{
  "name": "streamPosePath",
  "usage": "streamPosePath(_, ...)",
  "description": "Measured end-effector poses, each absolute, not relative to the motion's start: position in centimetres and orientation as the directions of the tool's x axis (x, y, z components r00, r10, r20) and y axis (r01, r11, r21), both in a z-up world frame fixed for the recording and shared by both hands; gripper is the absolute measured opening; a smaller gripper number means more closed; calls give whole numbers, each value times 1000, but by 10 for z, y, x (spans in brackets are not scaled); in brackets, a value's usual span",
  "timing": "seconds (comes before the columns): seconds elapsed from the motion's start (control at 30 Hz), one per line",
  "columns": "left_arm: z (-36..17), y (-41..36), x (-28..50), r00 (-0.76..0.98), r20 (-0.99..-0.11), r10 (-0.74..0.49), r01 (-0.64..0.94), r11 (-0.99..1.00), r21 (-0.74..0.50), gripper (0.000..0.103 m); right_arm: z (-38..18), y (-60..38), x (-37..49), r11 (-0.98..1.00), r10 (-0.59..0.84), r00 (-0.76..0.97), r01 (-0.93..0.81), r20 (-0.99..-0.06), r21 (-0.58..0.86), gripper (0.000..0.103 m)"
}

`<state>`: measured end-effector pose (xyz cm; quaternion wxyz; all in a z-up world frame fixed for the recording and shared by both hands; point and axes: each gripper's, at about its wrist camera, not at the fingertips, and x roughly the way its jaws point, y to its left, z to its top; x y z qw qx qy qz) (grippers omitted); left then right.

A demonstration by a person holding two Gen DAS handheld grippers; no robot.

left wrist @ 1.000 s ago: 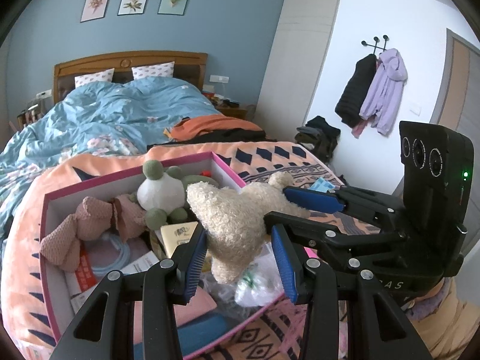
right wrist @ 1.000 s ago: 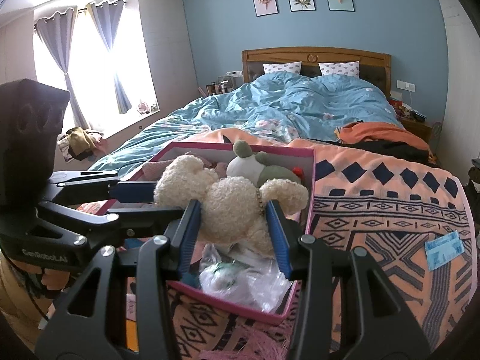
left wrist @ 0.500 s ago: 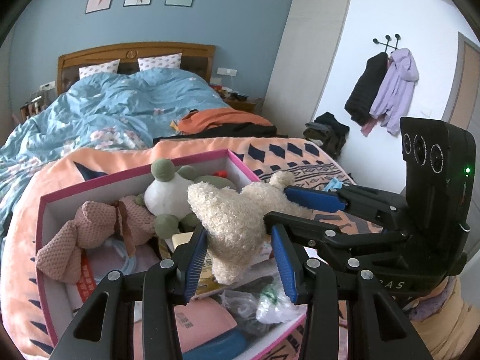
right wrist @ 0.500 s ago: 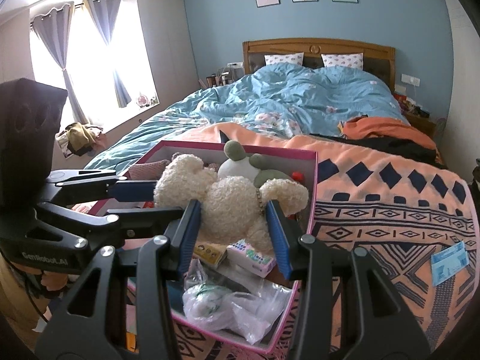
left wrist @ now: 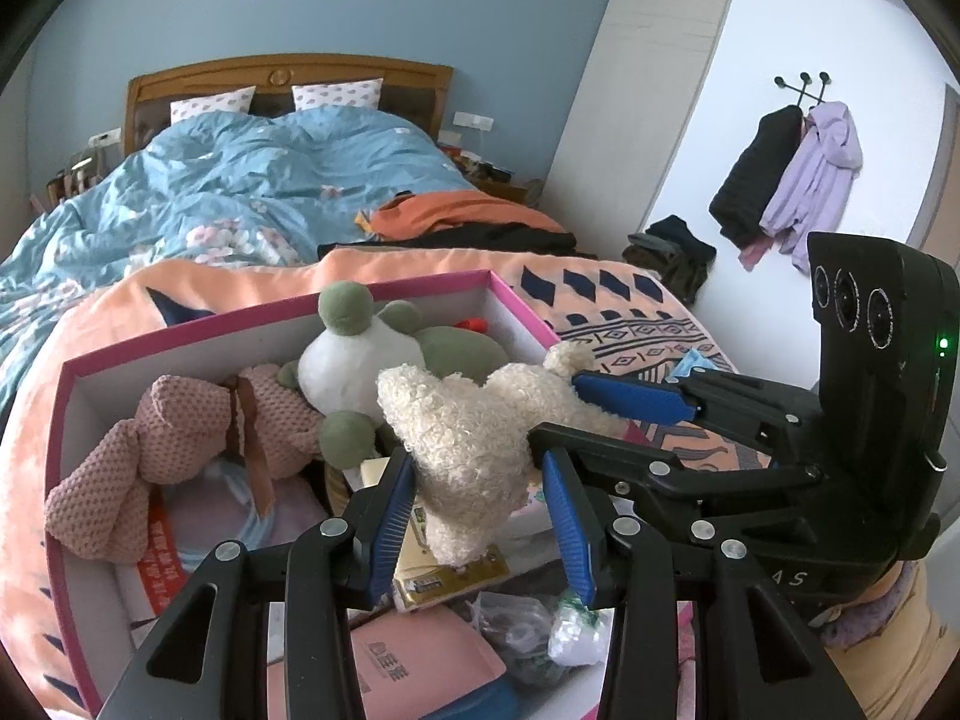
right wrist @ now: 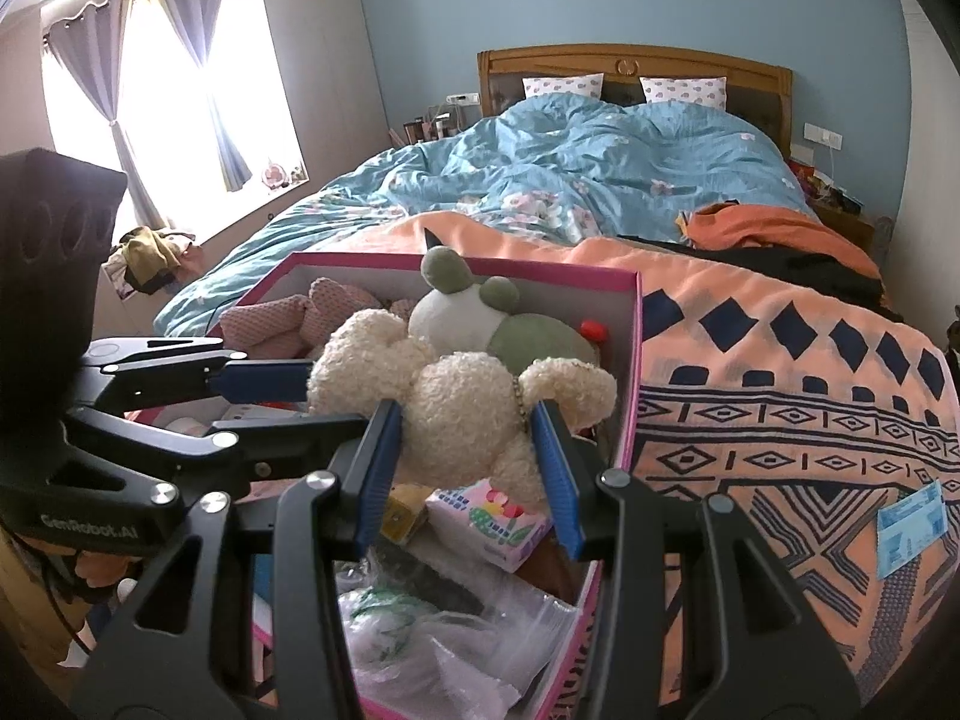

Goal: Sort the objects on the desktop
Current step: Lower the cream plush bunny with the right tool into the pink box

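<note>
A cream plush bear [left wrist: 474,438] hangs above the pink-rimmed box [left wrist: 180,333] on the bed. My left gripper [left wrist: 480,516] is shut on the bear's head end. My right gripper [right wrist: 468,468] is shut on the bear's body [right wrist: 462,414], and its blue fingers [left wrist: 630,399] reach in from the right in the left wrist view. The box [right wrist: 630,360] holds a white and green frog plush [left wrist: 360,354], a pink knitted plush [left wrist: 174,444], booklets and plastic bags [right wrist: 432,648].
A pink tissue pack [right wrist: 492,516] lies in the box under the bear. The orange patterned blanket [right wrist: 810,420] spreads right of the box, with a blue packet [right wrist: 912,522] on it. A blue duvet [right wrist: 570,168] covers the far bed. Coats [left wrist: 786,174] hang on the right wall.
Both grippers have risen with the bear still held between them. The box now sits lower and more of its contents show beneath the bear.
</note>
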<state>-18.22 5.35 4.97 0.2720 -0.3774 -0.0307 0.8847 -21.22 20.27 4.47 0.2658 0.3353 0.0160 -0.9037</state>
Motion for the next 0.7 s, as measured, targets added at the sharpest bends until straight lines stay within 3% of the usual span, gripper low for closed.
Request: streamPosePath(0.7, 62, 62, -210, -587, -651, 482, -441, -864, -242, 43, 52, 204, -244, -879, -429, -659, 462, -618, 119, 47)
